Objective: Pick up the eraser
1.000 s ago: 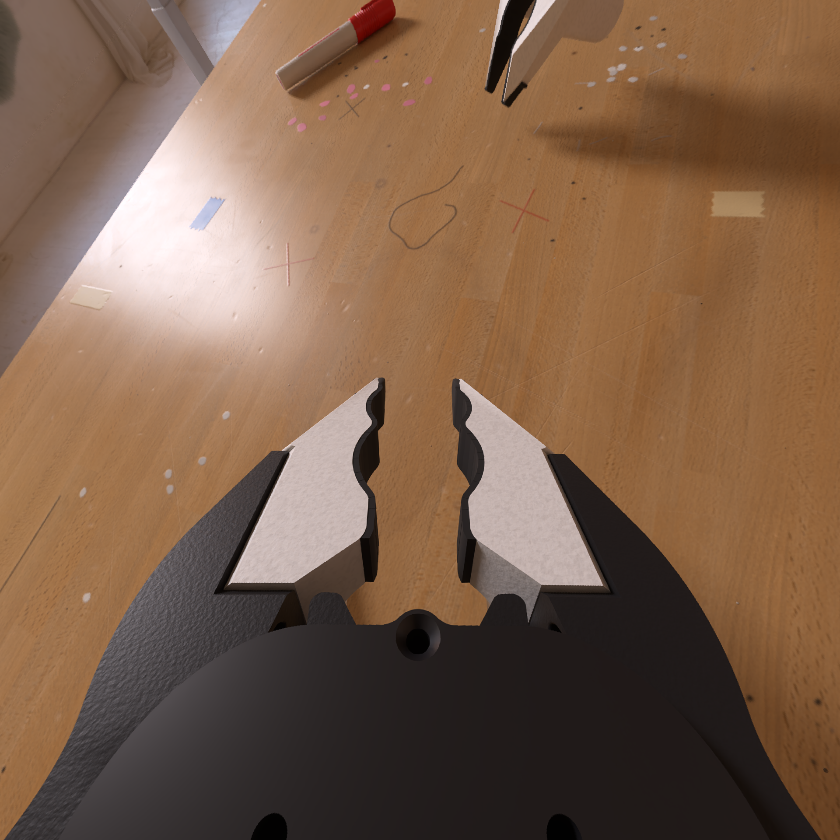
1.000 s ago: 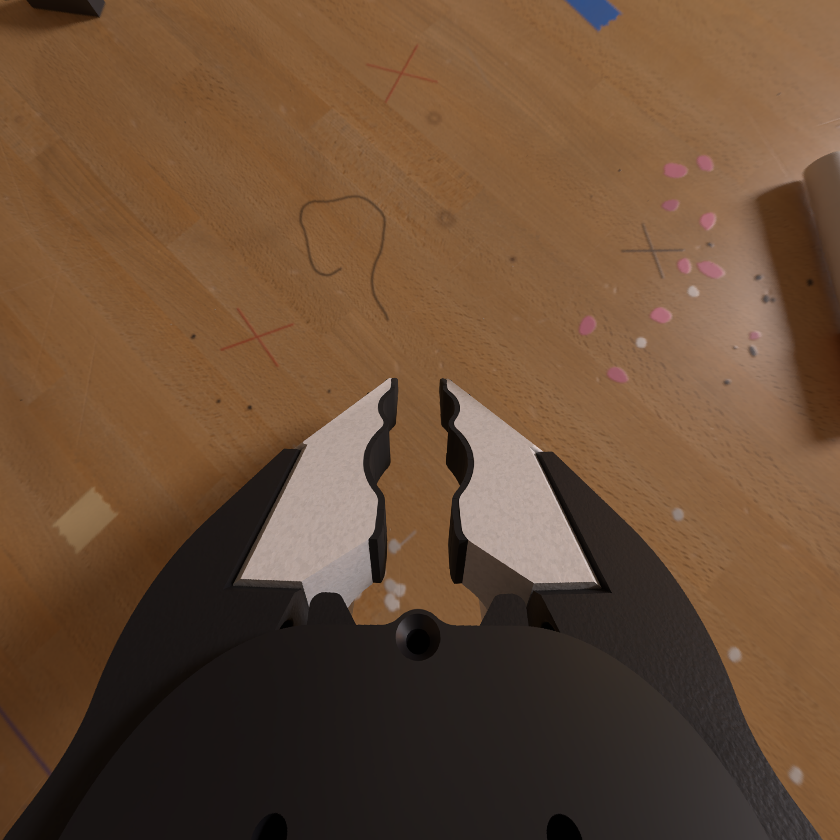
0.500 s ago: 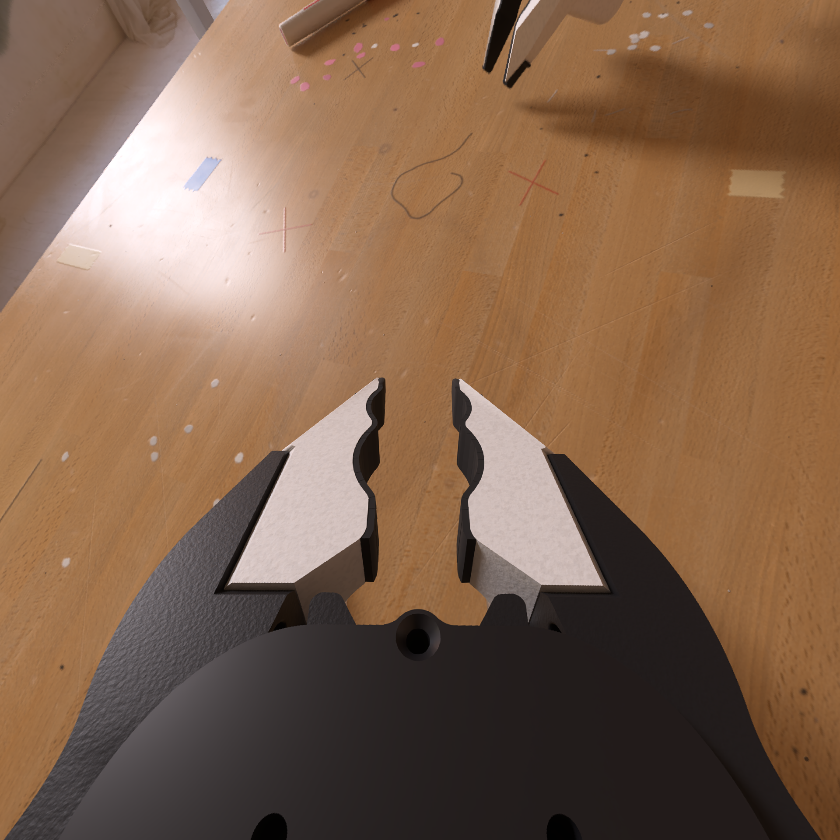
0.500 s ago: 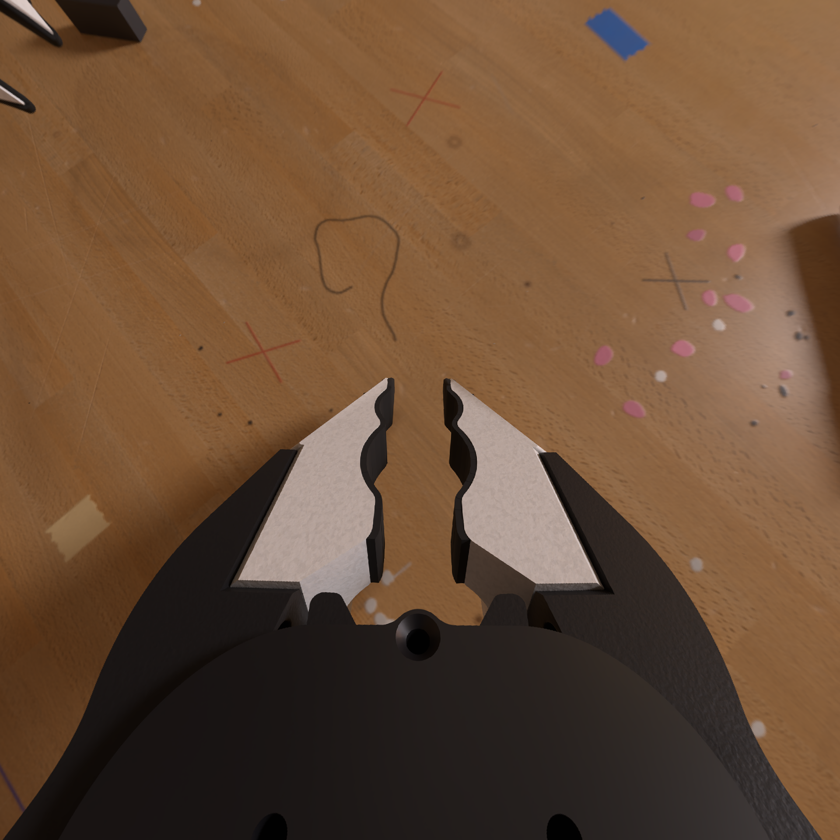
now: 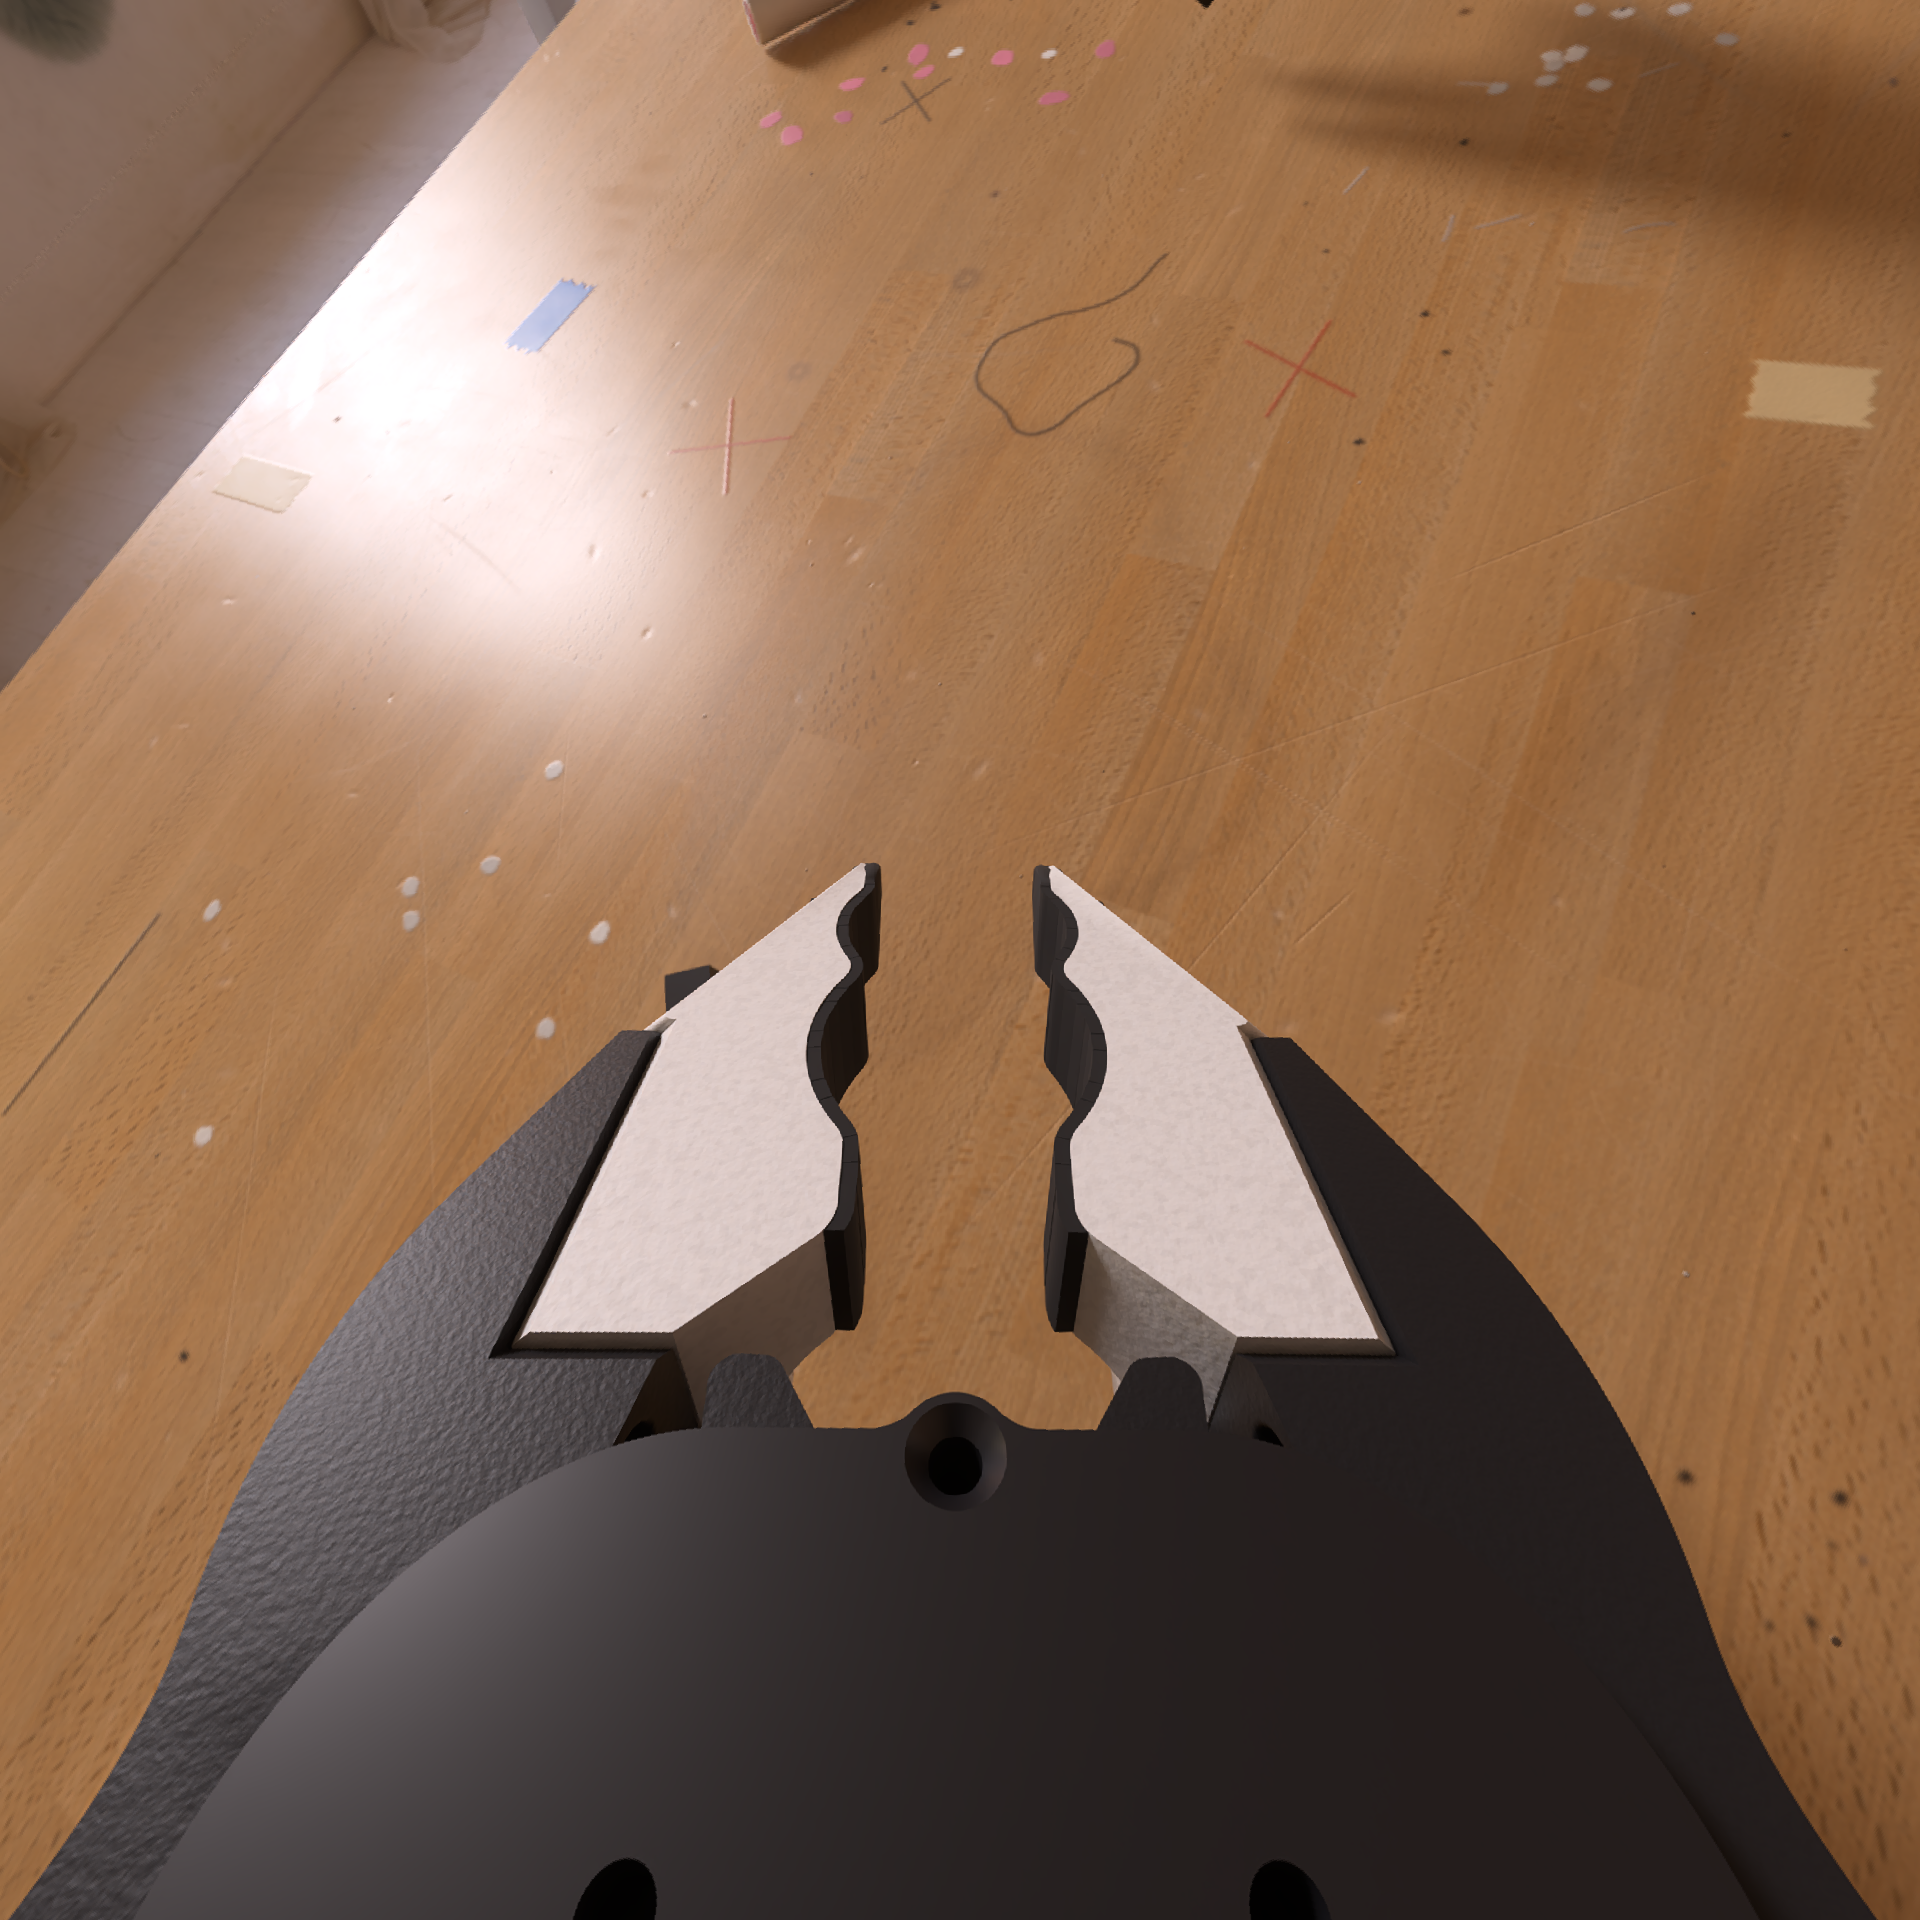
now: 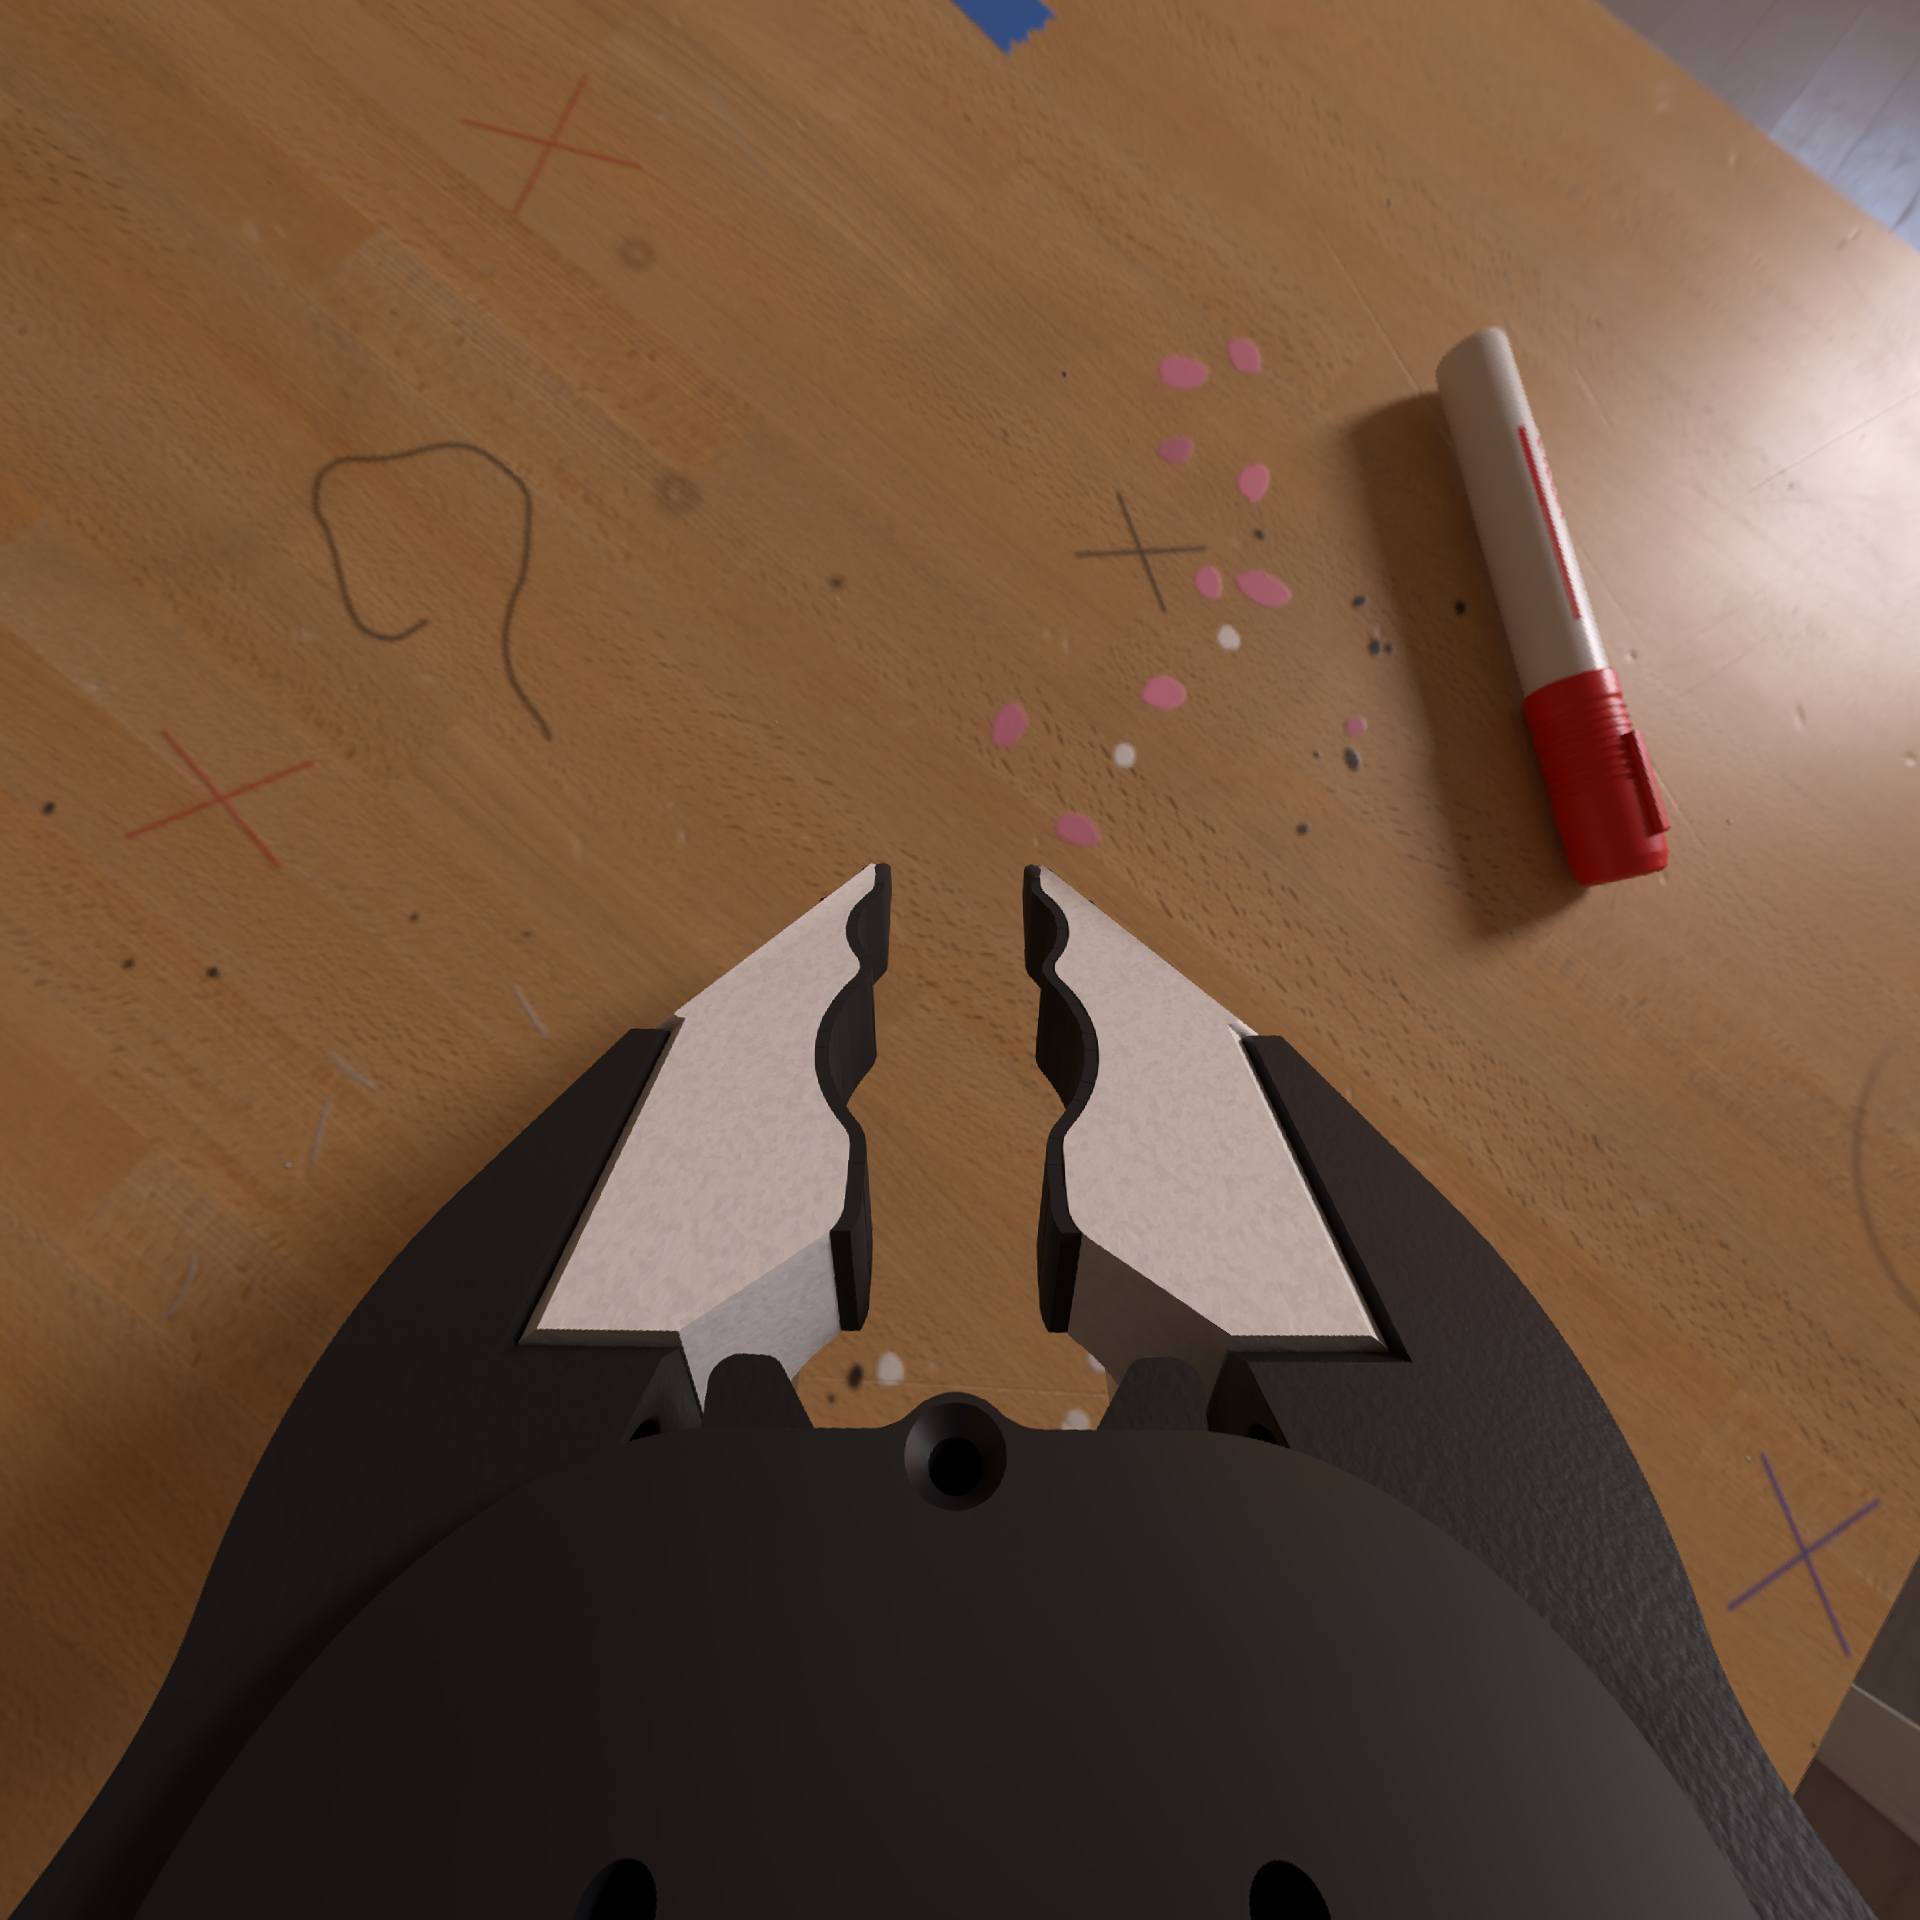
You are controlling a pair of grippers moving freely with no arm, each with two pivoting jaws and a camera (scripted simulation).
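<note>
Both tools hang over the wooden tabletop with nothing between their white, black-edged fingers. Left tool tilts forward and down along the boards, its jaws parted by a narrow gap, bare wood showing through. Just beside its left finger a small dark corner pokes out at the outer edge; it may be the eraser, but too little shows to tell. Right tool looks more steeply down, its jaws likewise narrowly apart and holding nothing. Near it, to the right, lies one marker with a white barrel and a red cap, flat on the wood, cap end nearer the tool. Between tool and marker sits a scatter of pink paint spots around one black cross. In the right wrist view two red crosses are drawn on the wood, one far ahead and one to the left, with one dark pencil squiggle between them, and one purple cross near the right edge. One strip of blue tape shows at the top. Left wrist view shows one blue tape piece and two beige ones, left and right, well apart.
</note>
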